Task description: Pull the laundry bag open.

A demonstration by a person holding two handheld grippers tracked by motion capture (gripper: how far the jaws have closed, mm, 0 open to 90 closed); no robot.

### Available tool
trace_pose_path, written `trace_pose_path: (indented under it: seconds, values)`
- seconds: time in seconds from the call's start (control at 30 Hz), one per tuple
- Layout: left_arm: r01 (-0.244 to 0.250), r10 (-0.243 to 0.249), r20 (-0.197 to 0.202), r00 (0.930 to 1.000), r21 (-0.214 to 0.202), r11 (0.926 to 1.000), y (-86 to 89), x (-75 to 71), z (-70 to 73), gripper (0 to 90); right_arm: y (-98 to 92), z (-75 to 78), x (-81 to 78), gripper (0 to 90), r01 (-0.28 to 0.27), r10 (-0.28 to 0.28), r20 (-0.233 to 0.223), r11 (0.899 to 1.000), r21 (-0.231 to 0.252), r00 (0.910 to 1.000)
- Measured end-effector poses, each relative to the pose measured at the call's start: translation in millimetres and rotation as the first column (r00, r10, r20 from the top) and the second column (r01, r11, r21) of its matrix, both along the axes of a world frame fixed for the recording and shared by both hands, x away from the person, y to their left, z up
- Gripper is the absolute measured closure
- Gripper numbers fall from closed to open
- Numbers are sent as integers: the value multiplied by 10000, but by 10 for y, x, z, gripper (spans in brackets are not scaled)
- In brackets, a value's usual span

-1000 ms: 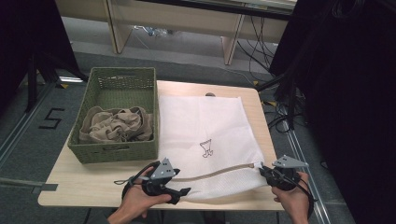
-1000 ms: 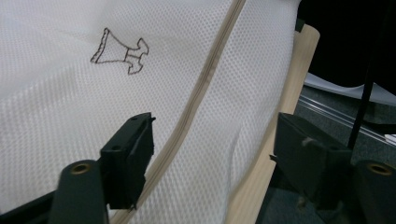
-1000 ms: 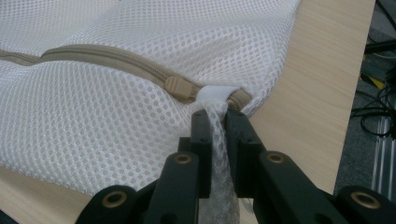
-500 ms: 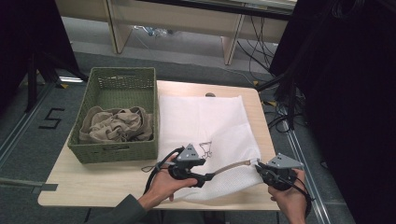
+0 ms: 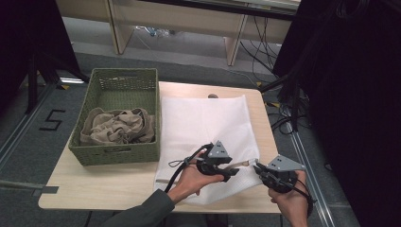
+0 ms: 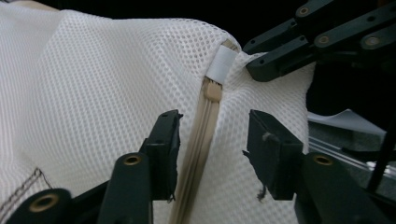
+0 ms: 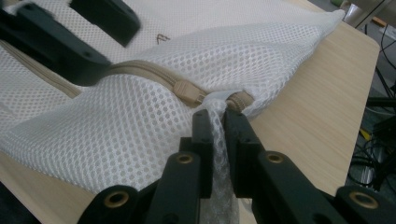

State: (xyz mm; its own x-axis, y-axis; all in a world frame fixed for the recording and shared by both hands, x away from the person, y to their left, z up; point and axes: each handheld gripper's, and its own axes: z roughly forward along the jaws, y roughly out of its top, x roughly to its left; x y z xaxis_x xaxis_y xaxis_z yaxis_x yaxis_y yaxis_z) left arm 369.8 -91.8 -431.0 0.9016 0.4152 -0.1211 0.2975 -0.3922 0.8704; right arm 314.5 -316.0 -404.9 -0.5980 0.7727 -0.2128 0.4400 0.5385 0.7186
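A white mesh bag point(image 5: 203, 123) lies flat on the wooden table, its beige zipper point(image 6: 201, 135) running along the near edge. My right gripper point(image 7: 215, 122) is shut on the bag's mesh corner just past the zipper's end, beside the beige zipper pull point(image 7: 189, 92). My left gripper point(image 6: 212, 135) straddles the zipper tape a little short of the pull point(image 6: 214, 89). Its jaws have just been closing, with the tape between them and gaps on both sides. In the high view the left gripper point(image 5: 234, 169) and the right gripper point(image 5: 259, 170) sit close together at the bag's near right corner.
A green woven basket point(image 5: 118, 78) holding crumpled beige cloth point(image 5: 118, 127) stands at the table's left, touching the bag's left edge. The table's right edge point(image 5: 276, 142) runs close to the right hand. Cables and dark equipment lie on the floor to the right.
My left gripper has slid to the right along the bag's near edge until it is close to the right gripper, and its jaws have narrowed. The right gripper has stayed at the corner.
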Motion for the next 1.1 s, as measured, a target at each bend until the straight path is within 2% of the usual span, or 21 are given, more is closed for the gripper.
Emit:
trace_pose_path:
  seconds: [0.07, 0.1, 0.17, 0.27, 0.4, 0.47, 0.5, 0.63, 0.7, 0.93, 1.0, 1.03, 1.1]
  values:
    - [57, -58, 84, 9999, 136, 9999, -59, 15, -2, 584, 19, 26, -5, 843, -83, 87, 150, 9996, -279, 9998]
    - [117, -131, 315, 9994, 453, 9989, -113, 30, -18, 615, 40, 54, -16, 849, -177, 188, 250, 9989, -428, 9995]
    - [159, -177, 327, 9993, 527, 9985, -135, 42, -30, 628, 54, 82, -32, 863, -265, 280, 308, 9986, -465, 9991]
    - [205, -219, 272, 9994, 497, 9986, -183, 58, -65, 631, 64, 111, -41, 867, -348, 367, 419, 9984, -451, 9985]
    - [336, -347, 152, 9993, 692, 9970, -228, 89, -115, 617, 70, 115, -39, 871, -379, 393, 279, 9979, -519, 9988]
    - [335, -345, 130, 9993, 702, 9970, -251, 100, -131, 614, 57, 93, -24, 871, -295, 305, 264, 9988, -387, 9992]
    - [463, -489, 279, 9984, 881, 9950, -289, 116, -140, 611, 52, 82, -15, 871, -331, 339, 185, 9987, -389, 9993]
    - [606, -632, 219, 9978, 1034, 9928, -359, 142, -153, 601, 70, 101, -12, 872, -394, 404, 318, 9987, -316, 9987]
    - [726, -756, 214, 9969, 1176, 9904, -410, 153, -170, 600, 76, 104, -9, 873, -459, 468, 222, 9982, -385, 9987]
    - [1026, -1041, 80, 9945, 1057, 9891, -550, 199, -205, 613, 88, 102, -8, 874, -464, 475, 249, 9980, -418, 9986]
    - [1042, -1044, -17, 9945, 885, 9906, -582, 219, -220, 660, 53, 99, 3, 875, -360, 370, 228, 9985, -419, 9991]
    - [1224, -1239, 131, 9922, 804, 9892, -613, 226, -234, 678, 44, 101, 2, 874, -325, 333, 194, 9986, -416, 9993]
    - [1294, -1317, 215, 9911, 852, 9879, -626, 224, -234, 699, 31, 102, 1, 875, -334, 346, 244, 9984, -452, 9991]
